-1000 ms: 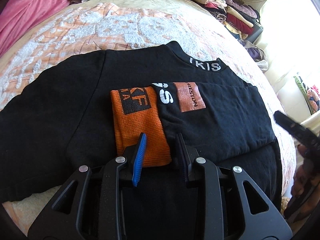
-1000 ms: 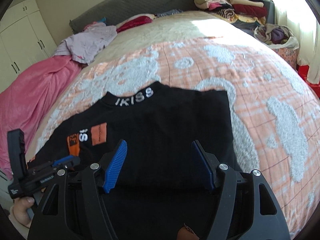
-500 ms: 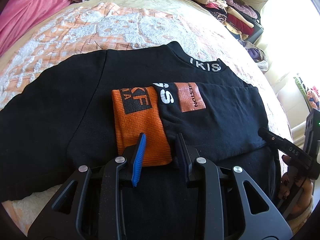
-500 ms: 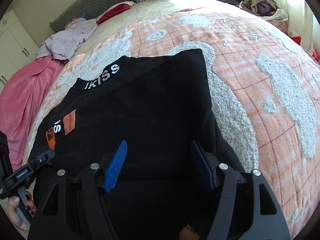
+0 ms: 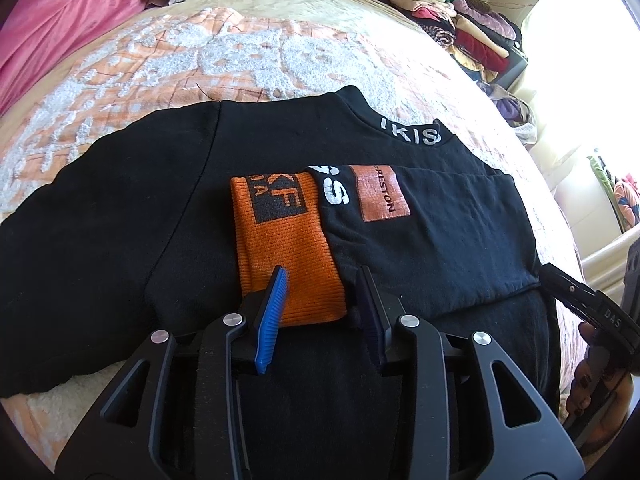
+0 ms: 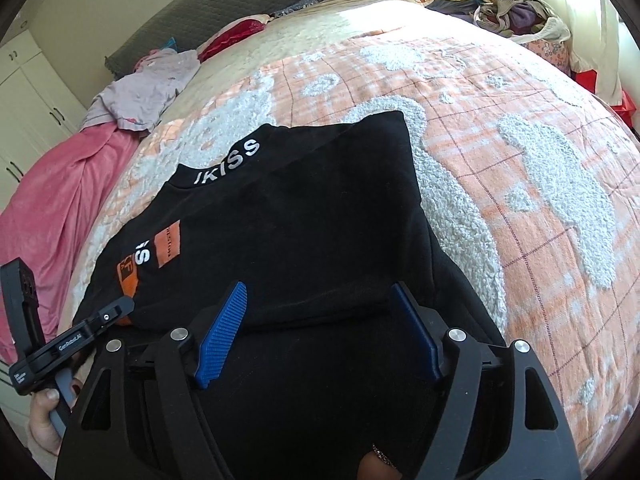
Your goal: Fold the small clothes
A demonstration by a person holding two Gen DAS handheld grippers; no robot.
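a black sweatshirt (image 5: 132,216) lies spread on the orange-and-white bedspread (image 6: 520,184), its right sleeve folded across the chest so the orange cuff (image 5: 286,252) rests near the middle; compared with a second ago the left gripper (image 5: 320,284) has kept its place over the cuff's near end, but its jaws are opening and stand a little wider, the blue pad (image 5: 272,320) above the cuff's near corner and the cuff's right edge in the gap, with nothing visibly pinched; the right gripper (image 6: 320,300) has shifted closer over the sweatshirt's right side and rolled, so the bedspread looks tilted; its jaws are opening too, spread wide above the black cloth without pinching it; the collar lettering (image 6: 226,162) now sits nearer the middle of its view.
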